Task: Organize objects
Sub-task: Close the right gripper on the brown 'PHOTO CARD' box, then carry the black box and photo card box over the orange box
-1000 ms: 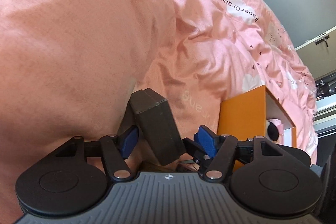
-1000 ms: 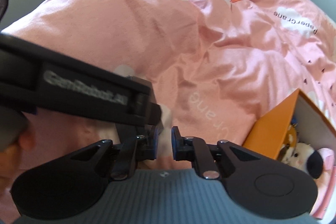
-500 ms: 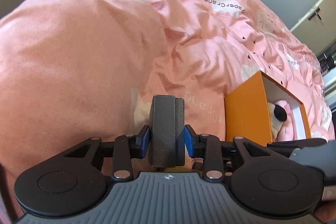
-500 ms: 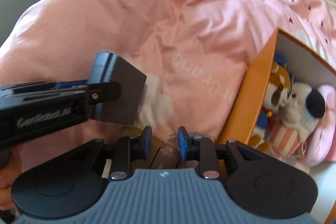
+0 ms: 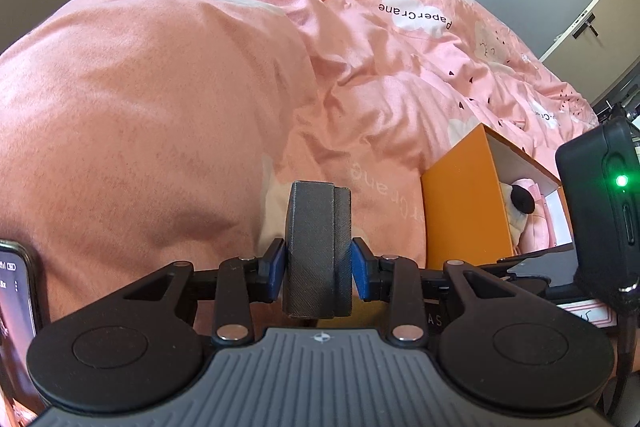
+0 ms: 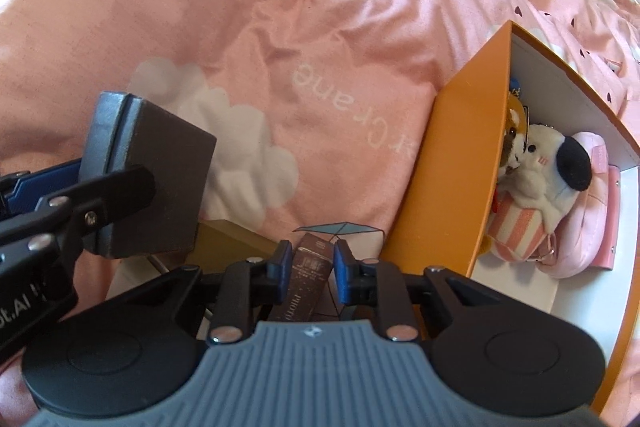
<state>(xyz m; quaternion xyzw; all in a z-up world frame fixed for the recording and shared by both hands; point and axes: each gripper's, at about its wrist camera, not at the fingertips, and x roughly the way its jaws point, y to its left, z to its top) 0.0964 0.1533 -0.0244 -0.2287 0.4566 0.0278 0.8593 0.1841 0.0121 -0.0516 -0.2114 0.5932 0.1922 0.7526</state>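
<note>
Clamped between the blue pads of the left gripper (image 5: pixel 319 269) is a dark grey box (image 5: pixel 318 251), held upright by its two broad faces and lifted clear of the bedding; such a grip is probably chosen so that the box can be carried without turning. In the right wrist view the same box (image 6: pixel 154 175) is seen at the left, well apart from the orange box. The right gripper (image 6: pixel 309 277) is held low with its jaws parted, one on each side of a brown booklet (image 6: pixel 306 281); whether the pads already touch it cannot be told. Beside the booklet a tan cardboard piece (image 6: pixel 228 245) lies on the pink duvet (image 6: pixel 320 47). Further right, the orange box (image 6: pixel 452 167) rests on the bed with its opening upward, and plush toys (image 6: pixel 548 163) are already packed inside. The grey box is judged to be intended for this container next.
</note>
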